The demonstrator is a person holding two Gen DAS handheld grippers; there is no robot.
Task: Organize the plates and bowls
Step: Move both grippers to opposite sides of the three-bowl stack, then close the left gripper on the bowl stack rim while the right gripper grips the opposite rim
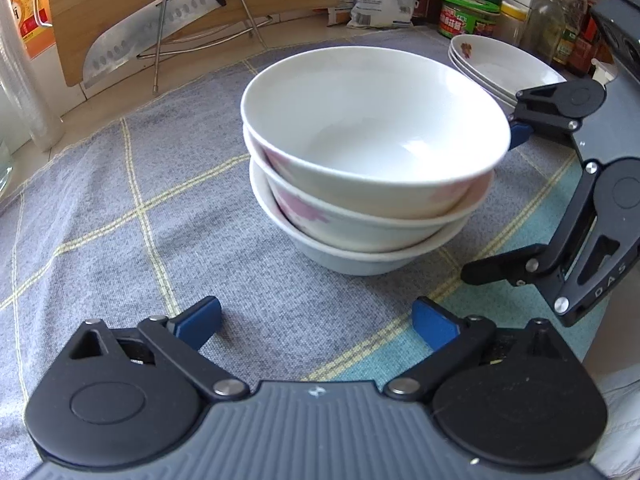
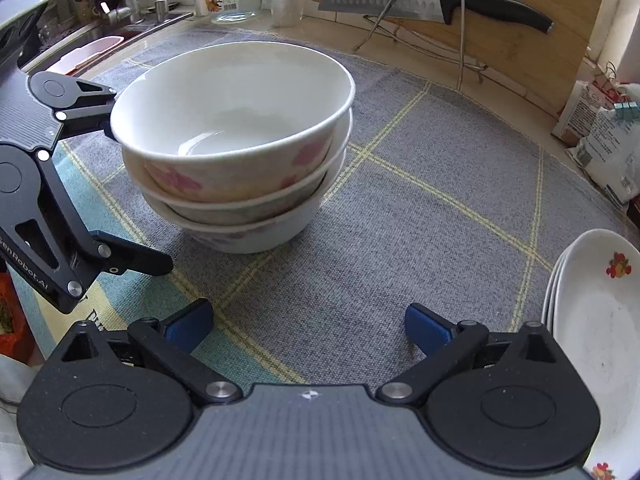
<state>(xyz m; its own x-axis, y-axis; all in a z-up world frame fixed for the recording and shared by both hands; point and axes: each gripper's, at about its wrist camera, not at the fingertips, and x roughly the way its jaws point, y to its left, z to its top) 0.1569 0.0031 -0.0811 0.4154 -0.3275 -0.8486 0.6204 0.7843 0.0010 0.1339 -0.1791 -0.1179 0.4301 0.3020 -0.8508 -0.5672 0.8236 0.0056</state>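
Both grippers' fingers [image 1: 198, 322] spread wide (nothing held), stacked bowls [image 1: 372, 152], SUPOR knife [image 1: 156, 26].

Three bowls [image 1: 372, 160] stacked, three plates [image 1: 500, 66] nested — one knife [image 1: 160, 28], one cutting board [image 1: 120, 20].

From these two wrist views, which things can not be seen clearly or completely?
- Plate stack, right wrist view: cut by the picture edge and partly behind the right claw; exact count unclear.
- Lower bowls of the bowl stack, both views: insides hidden by the top bowl.
- Label on the green tub, left wrist view: too small to read.
- Sink area, right wrist view: partly hidden by the left claw's body.
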